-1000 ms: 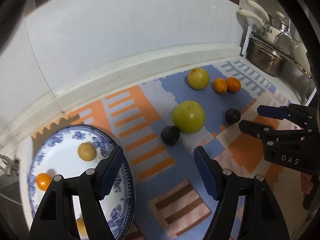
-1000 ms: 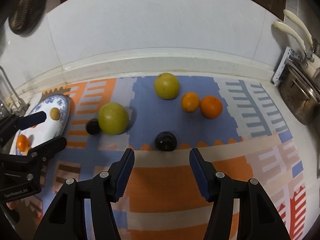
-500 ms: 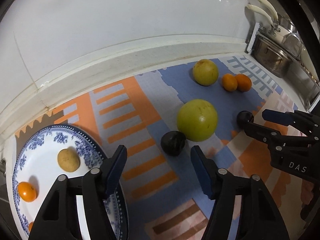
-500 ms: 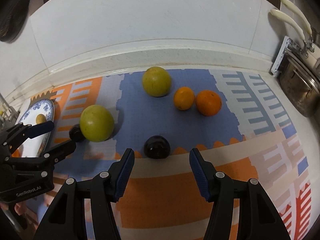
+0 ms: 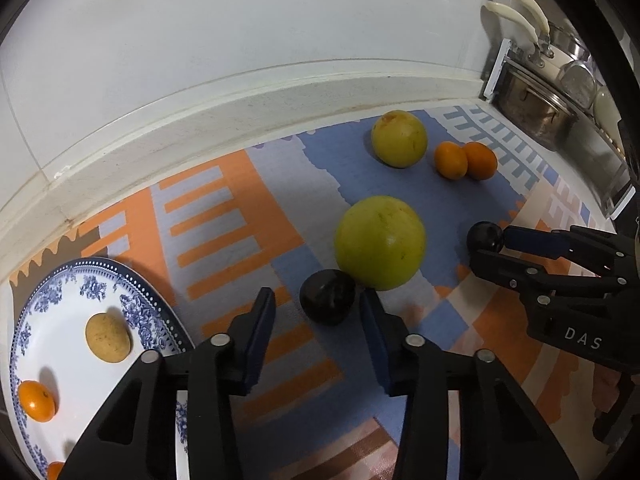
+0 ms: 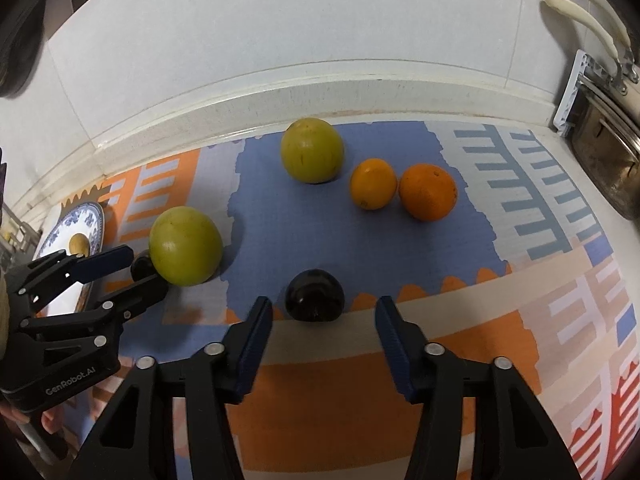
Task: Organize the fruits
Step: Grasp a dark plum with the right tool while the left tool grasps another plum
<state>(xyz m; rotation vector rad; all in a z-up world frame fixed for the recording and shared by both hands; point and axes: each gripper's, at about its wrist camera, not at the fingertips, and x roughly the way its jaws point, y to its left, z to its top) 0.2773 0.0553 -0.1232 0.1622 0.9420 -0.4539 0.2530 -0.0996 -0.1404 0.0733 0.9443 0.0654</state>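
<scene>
Left hand-held gripper (image 5: 318, 306): jaws just been closing, still apart, dark plum (image 5: 327, 297) at the fingertips, not pressed. It lies on the mat (image 5: 224, 216), touching a green fruit (image 5: 380, 242). Right hand-held gripper (image 6: 324, 312): jaws also just been closing, still open, second plum (image 6: 315, 295) just ahead of the tips. Plate (image 5: 60, 304) left, holding small fruits.

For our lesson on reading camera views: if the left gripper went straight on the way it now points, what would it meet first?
Most likely the dark plum, just ahead between the left gripper's open fingers, which have been closing; the big green fruit sits right behind.
</scene>
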